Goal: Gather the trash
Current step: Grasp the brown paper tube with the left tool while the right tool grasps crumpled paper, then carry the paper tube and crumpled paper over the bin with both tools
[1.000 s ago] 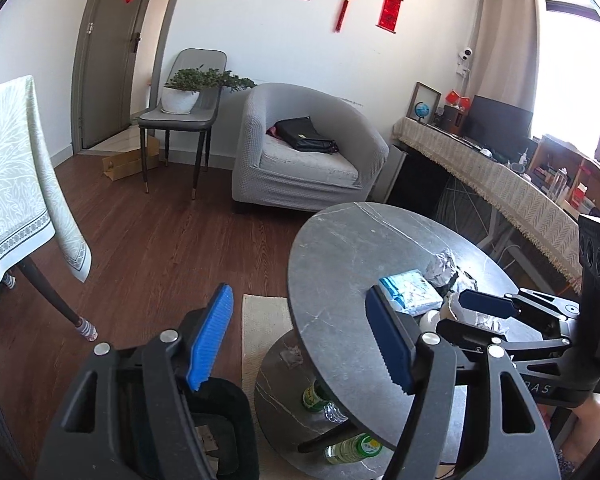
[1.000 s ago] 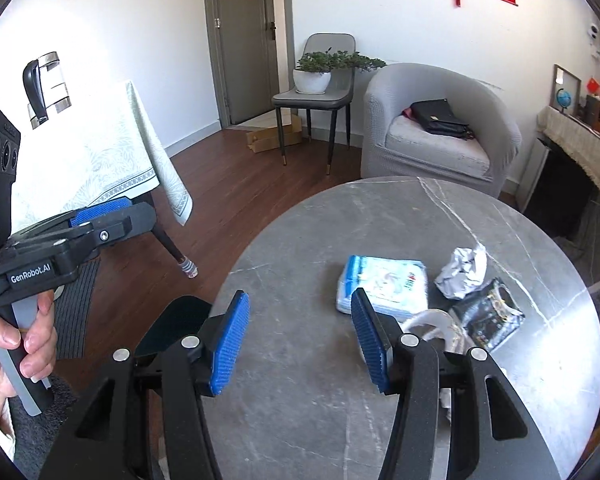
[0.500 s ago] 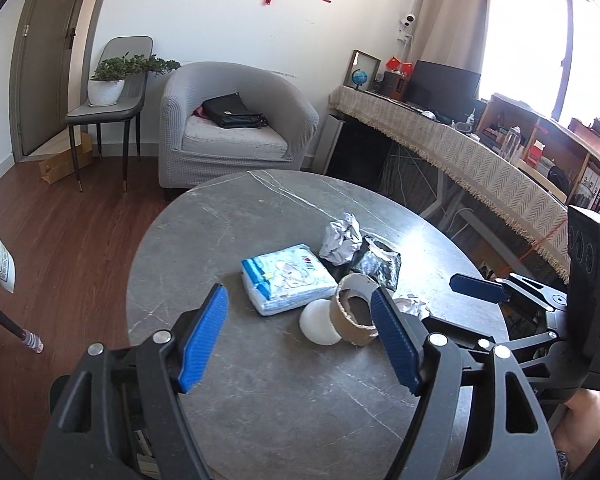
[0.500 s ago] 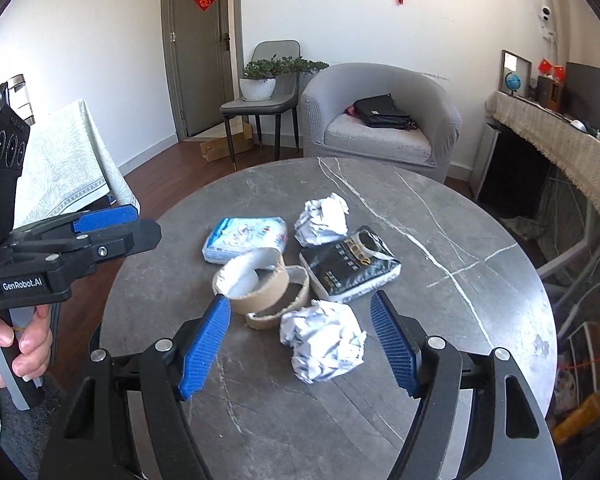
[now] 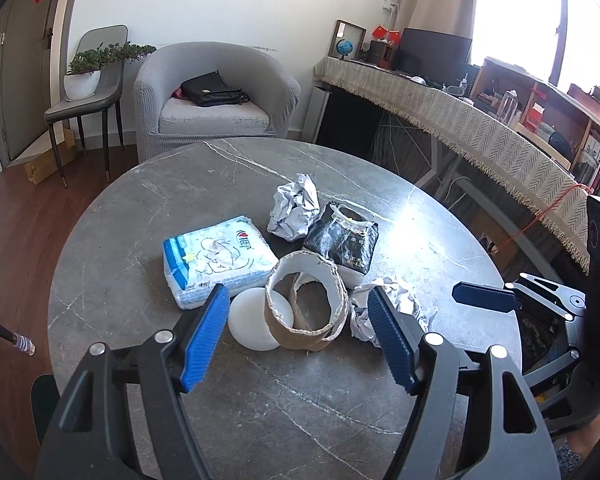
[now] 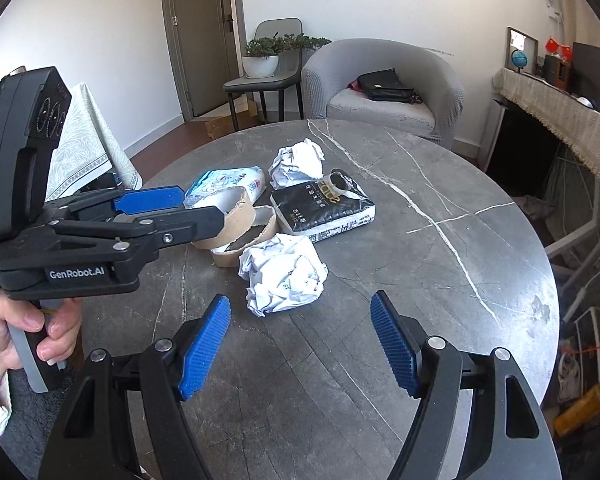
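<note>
Fingers (image 5: 220,320) of both grippers, spread and empty, have neared the cardboard ring (image 5: 306,306).

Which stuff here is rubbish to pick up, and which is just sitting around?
Rubbish: near crumpled paper ball, far crumpled paper ball, cardboard tape rolls, black packet.

Just sitting around: black bag, potted plant, globe.

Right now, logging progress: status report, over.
Both jaws open, empty. Left gripper faces cardboard ring; right gripper faces paper ball. Nothing in the way.
</note>
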A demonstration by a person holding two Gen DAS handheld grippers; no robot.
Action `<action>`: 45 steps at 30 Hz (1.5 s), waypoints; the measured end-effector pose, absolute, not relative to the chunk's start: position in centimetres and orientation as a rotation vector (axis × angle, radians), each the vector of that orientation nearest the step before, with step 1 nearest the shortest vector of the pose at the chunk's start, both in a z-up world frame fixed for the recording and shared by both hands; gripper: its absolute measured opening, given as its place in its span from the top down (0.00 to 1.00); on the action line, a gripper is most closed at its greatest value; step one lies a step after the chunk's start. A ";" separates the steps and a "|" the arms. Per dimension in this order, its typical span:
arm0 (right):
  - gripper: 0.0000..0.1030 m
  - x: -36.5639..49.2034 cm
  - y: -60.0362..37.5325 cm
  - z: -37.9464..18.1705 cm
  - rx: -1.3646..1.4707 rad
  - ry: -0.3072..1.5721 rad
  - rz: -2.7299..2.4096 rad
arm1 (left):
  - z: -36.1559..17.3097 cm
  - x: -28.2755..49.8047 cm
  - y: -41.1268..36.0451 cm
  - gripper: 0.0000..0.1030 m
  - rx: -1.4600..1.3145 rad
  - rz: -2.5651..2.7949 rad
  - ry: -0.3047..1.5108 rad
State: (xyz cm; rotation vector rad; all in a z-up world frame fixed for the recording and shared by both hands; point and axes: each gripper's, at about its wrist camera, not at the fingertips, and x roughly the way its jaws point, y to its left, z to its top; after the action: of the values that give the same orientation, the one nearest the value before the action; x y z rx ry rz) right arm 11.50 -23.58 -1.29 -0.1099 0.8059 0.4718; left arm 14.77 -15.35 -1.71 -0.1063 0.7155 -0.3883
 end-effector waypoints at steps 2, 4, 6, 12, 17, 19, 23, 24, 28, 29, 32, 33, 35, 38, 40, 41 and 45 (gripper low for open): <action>0.29 11.4 -23.6 -1.4 -0.115 0.810 0.480 | -2.0 15.1 -15.5 0.34 -0.129 -0.393 0.729; 0.29 11.4 -23.6 -1.6 -0.120 0.814 0.484 | -2.3 15.4 -15.6 0.37 -0.146 -0.395 0.741; 0.29 11.5 -23.7 -1.8 -0.120 0.819 0.481 | -2.4 15.6 -15.6 0.40 -0.143 -0.385 0.743; 0.30 11.8 -24.0 -1.8 -0.083 0.820 0.492 | -2.6 15.9 -15.4 0.51 -0.164 -0.392 0.750; 0.31 11.9 -23.3 -1.9 -0.089 0.824 0.507 | -2.6 16.0 -15.0 0.55 -0.172 -0.392 0.754; 0.31 12.0 -23.0 -2.0 -0.105 0.827 0.508 | -2.6 16.0 -14.9 0.55 -0.176 -0.395 0.755; 0.31 12.2 -22.8 -2.1 -0.115 0.831 0.497 | -2.4 15.8 -14.5 0.56 -0.182 -0.394 0.752; 0.31 12.3 -22.8 -2.1 -0.114 0.831 0.495 | -2.2 15.8 -14.4 0.56 -0.186 -0.395 0.747; 0.31 12.8 -22.7 -2.3 -0.115 0.837 0.488 | -1.6 15.4 -13.5 0.56 -0.203 -0.400 0.726; 0.31 12.8 -22.6 -2.4 -0.116 0.837 0.488 | -1.5 15.4 -13.3 0.56 -0.204 -0.398 0.724; 0.35 13.1 -22.2 -2.4 -0.119 0.838 0.487 | -1.2 15.1 -12.7 0.56 -0.207 -0.388 0.720; 0.36 13.2 -22.0 -2.5 -0.120 0.842 0.483 | -1.1 15.0 -12.4 0.56 -0.209 -0.385 0.719; 0.39 13.5 -21.7 -2.6 -0.116 0.849 0.486 | -0.9 14.8 -11.9 0.56 -0.213 -0.382 0.714; 0.43 13.7 -21.3 -3.0 -0.124 0.862 0.486 | -0.6 14.7 -11.1 0.56 -0.219 -0.376 0.711; 0.49 13.8 -21.0 -3.0 -0.129 0.867 0.481 | -0.6 14.6 -10.5 0.56 -0.218 -0.369 0.712; 0.56 13.9 -21.0 -3.0 -0.125 0.868 0.481 | -0.5 14.6 -10.3 0.55 -0.220 -0.365 0.710; 0.56 13.7 -21.3 -2.2 -0.106 0.850 0.458 | -0.1 14.3 -9.1 0.55 -0.235 -0.350 0.700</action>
State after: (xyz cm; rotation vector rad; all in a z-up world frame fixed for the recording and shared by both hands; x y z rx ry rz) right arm 13.71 -21.31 -2.20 -0.1062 0.8505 0.4582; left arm 14.30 -9.05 -0.15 -0.2345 0.7003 -0.3503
